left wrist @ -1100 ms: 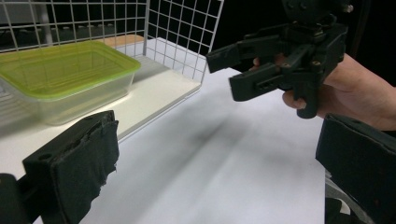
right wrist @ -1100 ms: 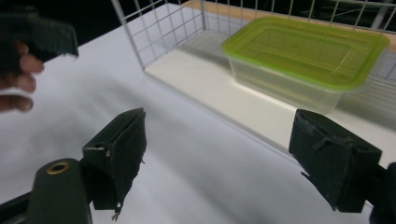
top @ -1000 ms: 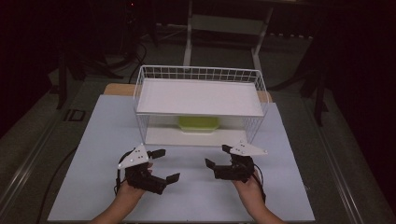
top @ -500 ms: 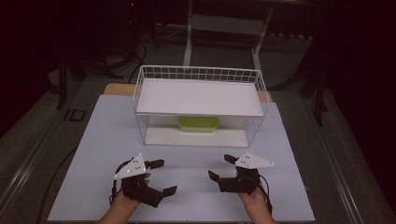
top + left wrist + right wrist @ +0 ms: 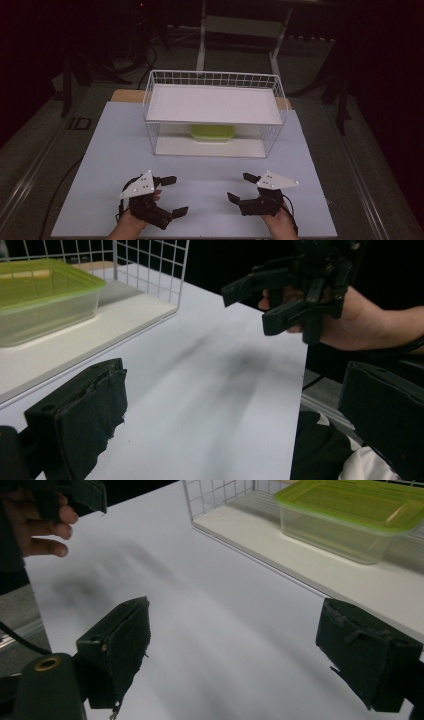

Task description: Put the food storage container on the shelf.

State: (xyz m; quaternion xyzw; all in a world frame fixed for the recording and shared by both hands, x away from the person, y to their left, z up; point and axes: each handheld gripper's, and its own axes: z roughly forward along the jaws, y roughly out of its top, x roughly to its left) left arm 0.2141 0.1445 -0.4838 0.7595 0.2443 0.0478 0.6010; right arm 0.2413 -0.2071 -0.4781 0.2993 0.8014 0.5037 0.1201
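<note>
High view: both grippers, left (image 5: pixel 172 196) & right (image 5: pixel 241 187), jaws apart, empty; next reach into wire rack (image 5: pixel 214 80) for green-lidded container (image 5: pixel 212 132).

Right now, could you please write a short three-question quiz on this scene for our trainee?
1. True or false: the green-lidded box sits on the rack's upper shelf.
2. The left gripper is: A) shut on the box; B) open over the table; C) inside the rack.
3. Fill in: the right gripper holds ____.

Key: 1. False, the box is on the lower shelf. 2. B. 3. Nothing; its jaws are open.
</note>
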